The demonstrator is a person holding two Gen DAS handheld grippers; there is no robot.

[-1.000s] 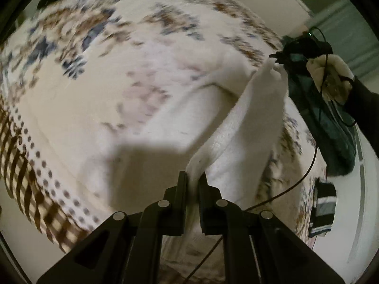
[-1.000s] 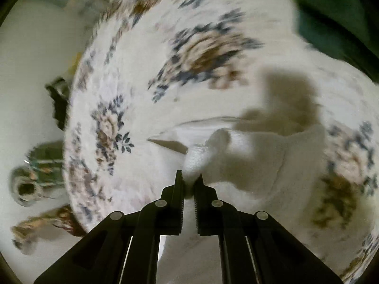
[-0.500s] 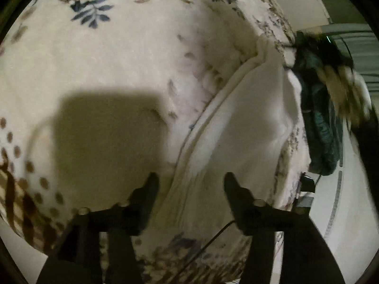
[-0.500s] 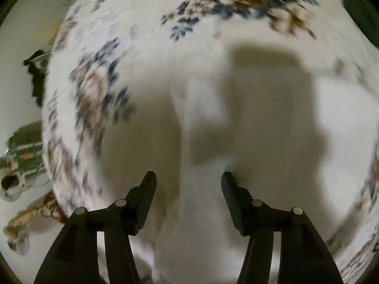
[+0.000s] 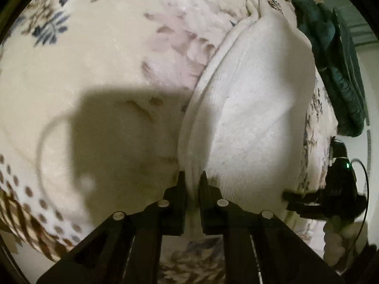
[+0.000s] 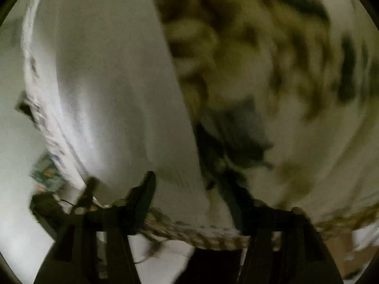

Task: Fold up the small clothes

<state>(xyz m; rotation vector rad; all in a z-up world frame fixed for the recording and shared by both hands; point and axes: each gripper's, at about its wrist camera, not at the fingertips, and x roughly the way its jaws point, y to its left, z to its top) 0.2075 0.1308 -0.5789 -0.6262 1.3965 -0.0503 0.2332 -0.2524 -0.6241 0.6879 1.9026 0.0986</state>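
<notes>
A white knitted garment (image 5: 255,108) lies folded lengthwise on the floral blanket (image 5: 99,54). My left gripper (image 5: 192,177) is shut on the garment's near left edge, which runs up between the fingers. In the left wrist view my right gripper (image 5: 308,201) shows at the garment's near right corner, held by a gloved hand. The right wrist view is blurred by motion: my right gripper (image 6: 189,182) is open, its jaws wide apart over the white garment (image 6: 106,82) near the blanket's edge.
A dark green garment (image 5: 331,66) lies on the blanket's far right side. The blanket's brown dotted border (image 5: 35,213) marks its near left edge. Pale floor (image 6: 14,165) and small items show beyond the bed in the right wrist view.
Both grippers let the garment go onto the blanket. Since then my left gripper has closed on its near left edge, and my right gripper has swung down to its near right corner, still open.
</notes>
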